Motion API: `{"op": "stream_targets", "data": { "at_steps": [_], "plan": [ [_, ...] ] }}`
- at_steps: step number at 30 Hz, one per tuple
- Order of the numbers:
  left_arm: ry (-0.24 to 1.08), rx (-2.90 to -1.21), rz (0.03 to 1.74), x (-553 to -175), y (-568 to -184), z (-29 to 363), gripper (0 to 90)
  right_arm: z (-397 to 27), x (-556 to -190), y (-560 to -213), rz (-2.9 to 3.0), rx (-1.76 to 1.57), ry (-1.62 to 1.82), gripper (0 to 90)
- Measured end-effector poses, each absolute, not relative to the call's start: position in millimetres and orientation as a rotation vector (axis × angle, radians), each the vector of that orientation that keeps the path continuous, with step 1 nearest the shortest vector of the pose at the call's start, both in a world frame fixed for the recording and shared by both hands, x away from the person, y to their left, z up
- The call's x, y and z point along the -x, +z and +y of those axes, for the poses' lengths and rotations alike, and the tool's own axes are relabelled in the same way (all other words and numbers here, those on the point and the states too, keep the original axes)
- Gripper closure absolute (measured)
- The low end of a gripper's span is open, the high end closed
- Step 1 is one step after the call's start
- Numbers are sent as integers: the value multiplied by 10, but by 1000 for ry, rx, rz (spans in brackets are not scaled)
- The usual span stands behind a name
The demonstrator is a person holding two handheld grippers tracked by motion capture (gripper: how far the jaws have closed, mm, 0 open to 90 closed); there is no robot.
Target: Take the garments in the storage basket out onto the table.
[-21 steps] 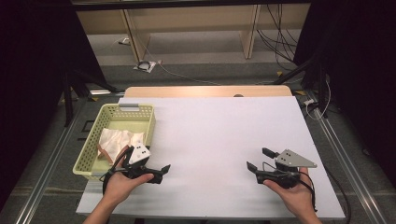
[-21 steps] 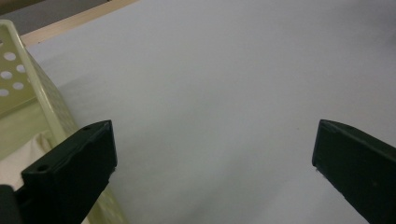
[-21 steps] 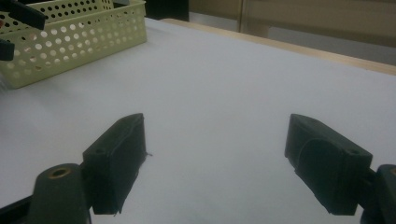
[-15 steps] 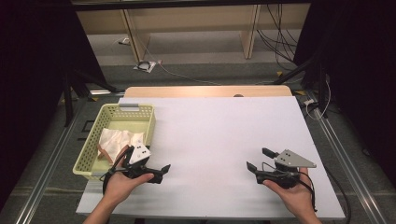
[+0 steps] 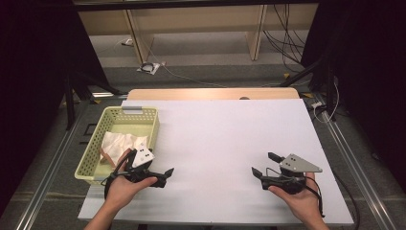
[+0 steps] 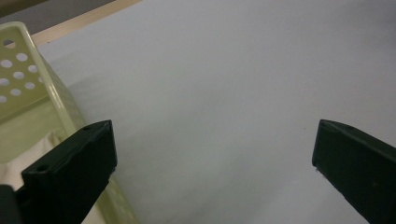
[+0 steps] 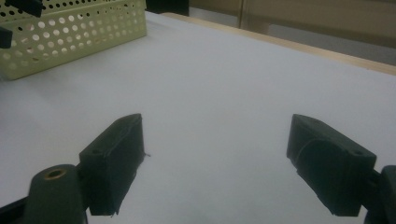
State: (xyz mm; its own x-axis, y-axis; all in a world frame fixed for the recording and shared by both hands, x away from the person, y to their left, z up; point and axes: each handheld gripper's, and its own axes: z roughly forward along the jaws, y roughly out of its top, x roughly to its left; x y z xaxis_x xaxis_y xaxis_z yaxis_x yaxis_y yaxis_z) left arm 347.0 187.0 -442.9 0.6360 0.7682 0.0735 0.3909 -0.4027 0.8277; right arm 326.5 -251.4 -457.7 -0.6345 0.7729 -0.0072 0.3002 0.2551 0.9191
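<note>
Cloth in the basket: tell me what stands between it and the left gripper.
The basket's near side wall does. The left gripper, jaws open, sits just outside it; the cloth lies inside, so reaching it means going over the rim.

Two hand-held grippers, both black: the left gripper [image 5: 160, 174] carries a white block on top, the right gripper [image 5: 264, 166] a grey three-cornered plate — each trailing a black cable. Seen close in the gripper views, the blocky matte jaws show small round screw holes. The person's forearms are bare — no sleeves visible.

Lab: black curtains [image 5: 38, 57], floor cables [image 5: 153, 67].
</note>
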Motion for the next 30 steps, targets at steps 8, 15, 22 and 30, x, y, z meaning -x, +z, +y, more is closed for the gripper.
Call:
{"op": "stream_targets", "data": {
  "at_steps": [8, 15, 22, 30],
  "plan": [
    [592, -2026, 945, -3521, -4376, 1950, 0, -2521, -3278, -4583, 2067, -982, 1357, 198],
    [602, -2018, 972, -3541, -4335, 2013, 0, -2518, -3280, -4584, 2062, -984, 1353, 195],
    [598, -2019, 986, -3561, -4331, 2036, 0, -2526, -3289, -4589, 2059, -990, 1344, 193],
    [601, -2029, 1008, -3592, -4276, 2082, 0, -2520, -3289, -4590, 2057, -987, 1347, 190]
  ]
}}
